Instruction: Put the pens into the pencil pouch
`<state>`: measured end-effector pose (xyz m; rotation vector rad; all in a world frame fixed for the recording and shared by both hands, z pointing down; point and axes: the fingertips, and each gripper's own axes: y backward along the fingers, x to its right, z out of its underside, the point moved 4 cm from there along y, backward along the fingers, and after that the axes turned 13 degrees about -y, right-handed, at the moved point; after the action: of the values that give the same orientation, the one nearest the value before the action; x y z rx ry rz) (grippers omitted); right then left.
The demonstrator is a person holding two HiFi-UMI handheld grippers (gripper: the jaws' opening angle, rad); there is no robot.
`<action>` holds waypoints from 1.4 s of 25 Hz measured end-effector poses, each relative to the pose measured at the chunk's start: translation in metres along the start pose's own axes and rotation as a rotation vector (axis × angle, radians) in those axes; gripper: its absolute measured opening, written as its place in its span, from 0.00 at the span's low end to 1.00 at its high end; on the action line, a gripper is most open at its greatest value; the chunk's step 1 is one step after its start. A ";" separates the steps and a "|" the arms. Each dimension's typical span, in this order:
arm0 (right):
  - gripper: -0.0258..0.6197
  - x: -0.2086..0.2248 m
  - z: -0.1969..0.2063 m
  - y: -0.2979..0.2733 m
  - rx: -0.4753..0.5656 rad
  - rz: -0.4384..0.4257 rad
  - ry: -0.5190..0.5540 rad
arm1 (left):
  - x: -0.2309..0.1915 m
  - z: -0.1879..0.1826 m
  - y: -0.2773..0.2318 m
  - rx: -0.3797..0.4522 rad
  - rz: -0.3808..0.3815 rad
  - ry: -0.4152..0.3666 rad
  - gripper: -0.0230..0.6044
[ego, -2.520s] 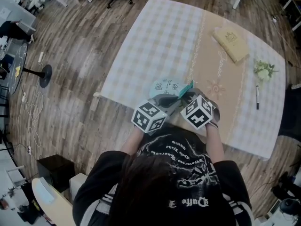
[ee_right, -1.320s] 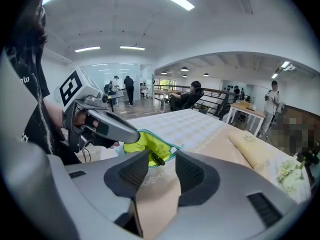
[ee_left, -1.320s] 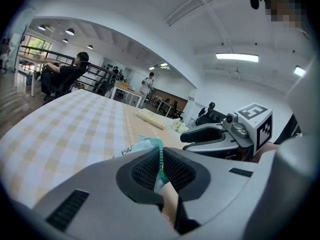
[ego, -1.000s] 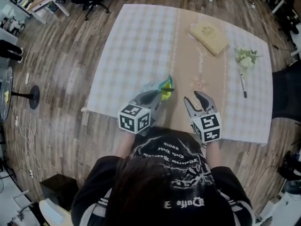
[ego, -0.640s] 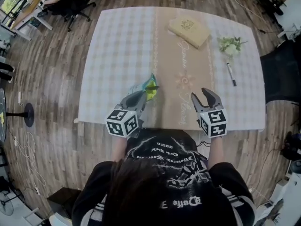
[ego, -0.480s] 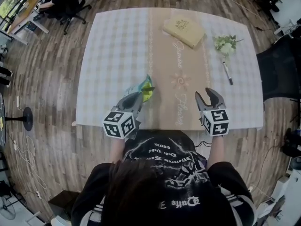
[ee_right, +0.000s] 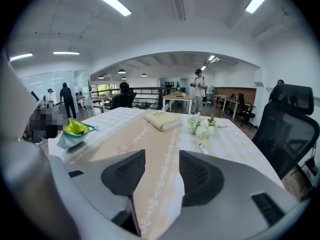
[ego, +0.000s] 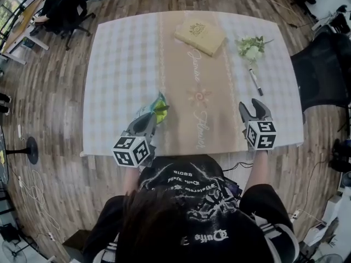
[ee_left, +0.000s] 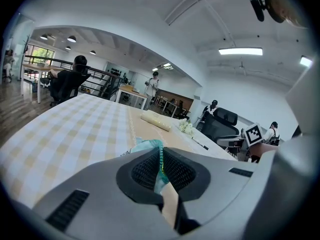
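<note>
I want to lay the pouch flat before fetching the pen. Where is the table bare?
The left half of the checked tablecloth is bare, from the light-blue fabric pouch to the far edge. The beige runner is free between the cream book and the near edge. The far right is crowded: white flower bunch and thin pen.

The pencil pouch (ego: 156,107) was soft, matt teal cloth with a yellow-green lining, the tablecloth (ego: 120,64) under it matt checked fabric, the left gripper (ego: 151,118) on the pouch smooth matt grey plastic with ribbed black pads (ee_left: 145,171).
</note>
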<state>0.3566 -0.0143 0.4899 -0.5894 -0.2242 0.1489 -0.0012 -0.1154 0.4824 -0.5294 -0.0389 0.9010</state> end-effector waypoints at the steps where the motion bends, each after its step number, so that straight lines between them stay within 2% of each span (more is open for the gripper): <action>1: 0.38 0.008 0.000 -0.001 -0.002 0.010 -0.004 | 0.000 0.000 -0.001 -0.002 -0.008 -0.001 0.09; 8: 0.38 0.059 -0.011 -0.015 -0.004 0.061 -0.025 | 0.003 -0.004 -0.008 -0.020 -0.042 -0.013 0.09; 16: 0.35 0.106 -0.010 -0.039 -0.071 0.076 -0.007 | 0.007 -0.007 -0.014 -0.047 -0.085 -0.030 0.09; 23: 0.33 0.138 -0.008 -0.068 -0.136 0.060 -0.006 | 0.008 -0.013 -0.018 -0.036 -0.145 -0.051 0.09; 31: 0.32 0.172 0.007 -0.097 -0.220 0.041 -0.033 | 0.009 -0.018 -0.027 0.001 -0.163 -0.035 0.09; 35: 0.33 0.185 0.019 -0.108 -0.285 0.029 -0.045 | 0.012 -0.021 -0.031 -0.020 -0.171 -0.044 0.09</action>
<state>0.5381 -0.0556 0.5977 -0.8732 -0.2829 0.1595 0.0345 -0.1314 0.4761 -0.5162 -0.1315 0.7458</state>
